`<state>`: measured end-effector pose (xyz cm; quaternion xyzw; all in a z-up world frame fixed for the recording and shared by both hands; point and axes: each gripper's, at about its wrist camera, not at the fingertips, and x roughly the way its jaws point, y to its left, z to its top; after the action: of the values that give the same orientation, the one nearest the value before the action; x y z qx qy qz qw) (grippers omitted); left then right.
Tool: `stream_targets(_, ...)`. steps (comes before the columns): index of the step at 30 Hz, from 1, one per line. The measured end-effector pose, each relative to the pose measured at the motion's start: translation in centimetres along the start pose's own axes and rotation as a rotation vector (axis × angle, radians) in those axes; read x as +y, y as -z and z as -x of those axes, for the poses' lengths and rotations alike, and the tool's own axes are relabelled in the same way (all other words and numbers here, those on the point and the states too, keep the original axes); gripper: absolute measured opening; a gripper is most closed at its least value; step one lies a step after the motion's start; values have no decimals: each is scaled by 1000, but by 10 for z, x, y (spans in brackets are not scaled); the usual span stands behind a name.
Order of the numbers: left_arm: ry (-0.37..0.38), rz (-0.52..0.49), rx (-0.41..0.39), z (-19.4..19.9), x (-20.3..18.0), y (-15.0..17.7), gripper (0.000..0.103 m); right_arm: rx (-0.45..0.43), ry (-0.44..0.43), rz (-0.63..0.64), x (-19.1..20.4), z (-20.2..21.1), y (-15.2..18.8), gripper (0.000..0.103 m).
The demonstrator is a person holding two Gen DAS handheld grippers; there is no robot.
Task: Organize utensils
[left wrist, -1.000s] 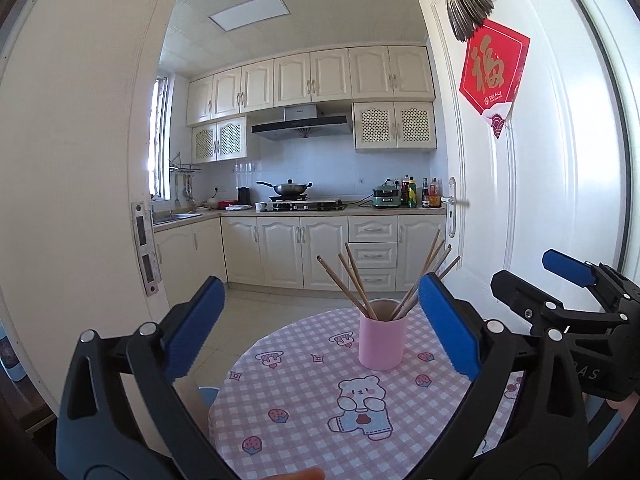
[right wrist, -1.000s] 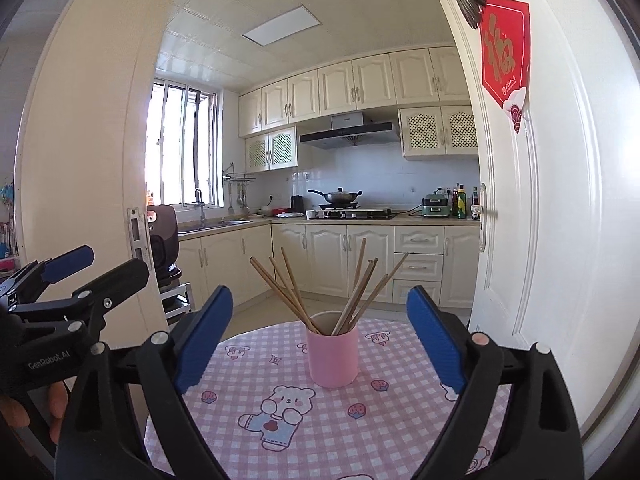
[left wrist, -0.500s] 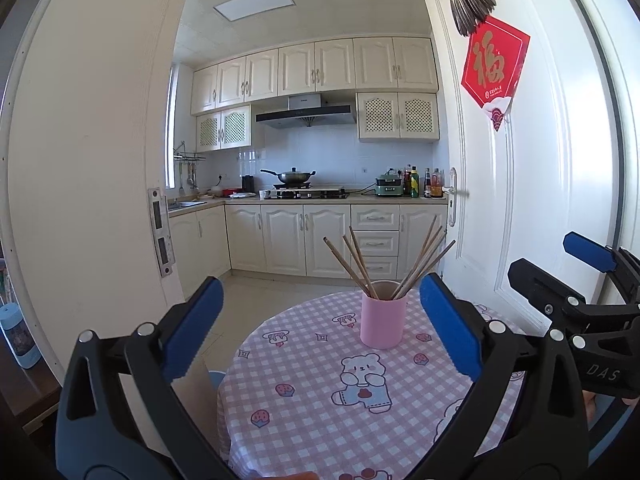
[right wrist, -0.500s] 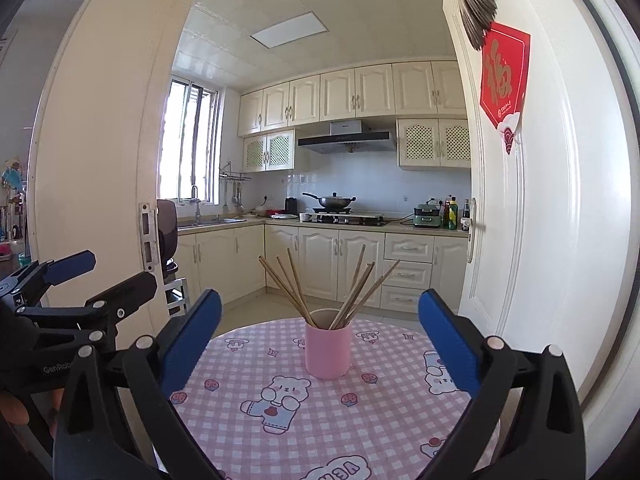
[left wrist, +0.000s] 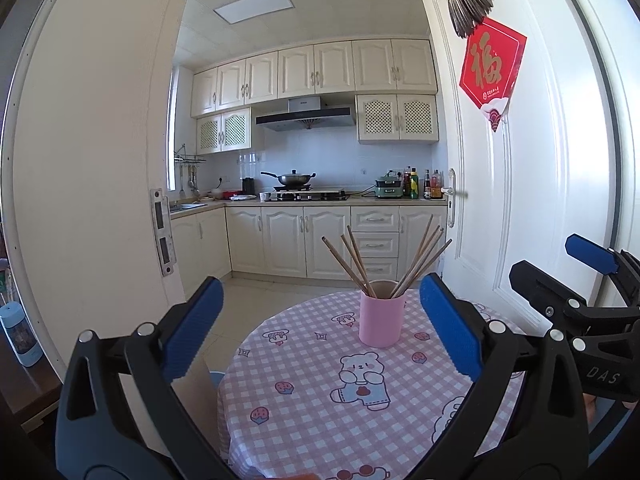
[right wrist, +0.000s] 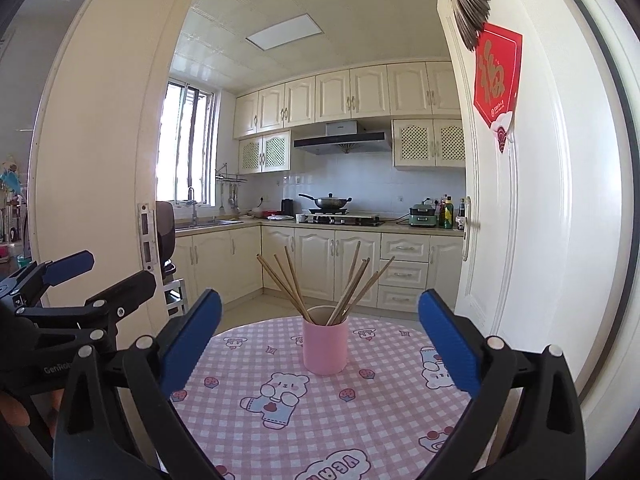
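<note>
A pink cup (left wrist: 381, 324) stands upright on a round table with a pink checked cloth (left wrist: 312, 408); several wooden chopsticks (left wrist: 352, 258) fan out of it. It also shows in the right wrist view (right wrist: 325, 342) with the chopsticks (right wrist: 288, 284). My left gripper (left wrist: 320, 328) is open and empty, held back from the cup above the table's near side. My right gripper (right wrist: 320, 340) is open and empty, also short of the cup. Each gripper shows at the edge of the other's view.
A white door (left wrist: 520, 200) with a red hanging stands open close on the right of the table. A door frame (left wrist: 100, 200) is on the left. The kitchen counter and cabinets (left wrist: 312, 236) lie beyond. A blue bottle (left wrist: 18, 334) stands at far left.
Both grippers have pulled back and risen a little, so the cup looks smaller and farther and more of the table shows. Both stay open.
</note>
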<state>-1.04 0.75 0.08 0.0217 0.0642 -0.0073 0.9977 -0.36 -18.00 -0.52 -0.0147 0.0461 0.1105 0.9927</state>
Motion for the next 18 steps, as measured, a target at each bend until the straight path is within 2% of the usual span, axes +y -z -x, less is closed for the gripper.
stream_targets(18,-12,-3,-8,2,0,0,97,12,-9,4,1,-3,1,95)
